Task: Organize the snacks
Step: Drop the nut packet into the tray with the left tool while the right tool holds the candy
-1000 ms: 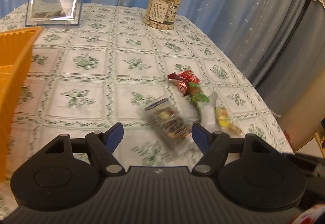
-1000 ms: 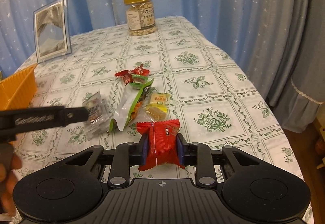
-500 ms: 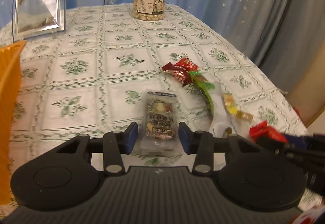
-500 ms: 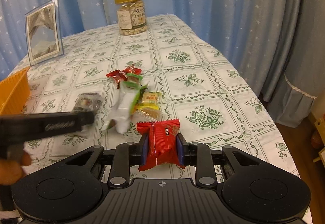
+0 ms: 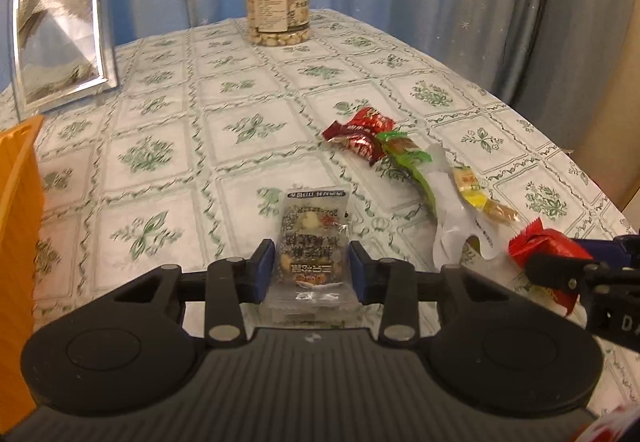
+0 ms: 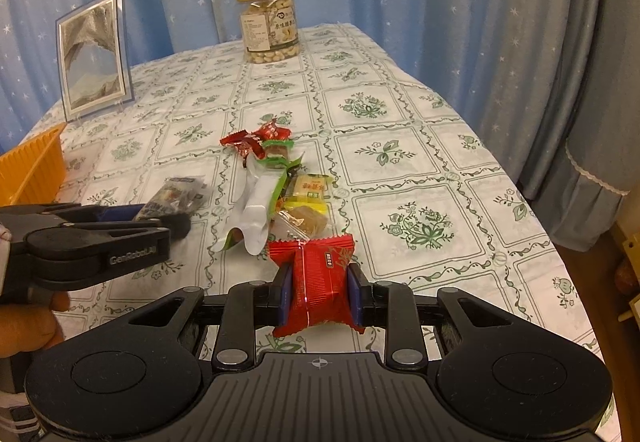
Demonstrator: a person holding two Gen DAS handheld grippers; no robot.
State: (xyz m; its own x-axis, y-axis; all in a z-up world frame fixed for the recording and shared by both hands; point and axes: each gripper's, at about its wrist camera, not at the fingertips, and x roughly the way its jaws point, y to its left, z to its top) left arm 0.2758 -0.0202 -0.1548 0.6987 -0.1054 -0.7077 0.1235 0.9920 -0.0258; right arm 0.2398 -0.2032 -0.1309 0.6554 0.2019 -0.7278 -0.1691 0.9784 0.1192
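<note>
My left gripper [image 5: 312,270] is shut on a clear nut-bar packet [image 5: 314,242], held just above the table; the packet also shows in the right wrist view [image 6: 176,195]. My right gripper [image 6: 320,292] is shut on a red snack packet [image 6: 318,284], held above the table's near right part; it also shows in the left wrist view [image 5: 546,246]. A pile of loose snacks lies mid-table: a dark red wrapper [image 5: 360,133], a green-and-white packet [image 6: 260,205], a yellow packet [image 6: 312,189]. An orange basket [image 5: 18,242] stands at the far left.
A jar of nuts [image 5: 278,1] with a yellow lid stands at the table's far edge. A framed picture [image 5: 60,41] stands at the back left. Blue curtains hang behind. The table edge drops off at the right [image 6: 560,242].
My left gripper closed from wide open onto the nut-bar packet and has lifted it slightly. My right gripper keeps its hold on the red packet and has barely moved.
</note>
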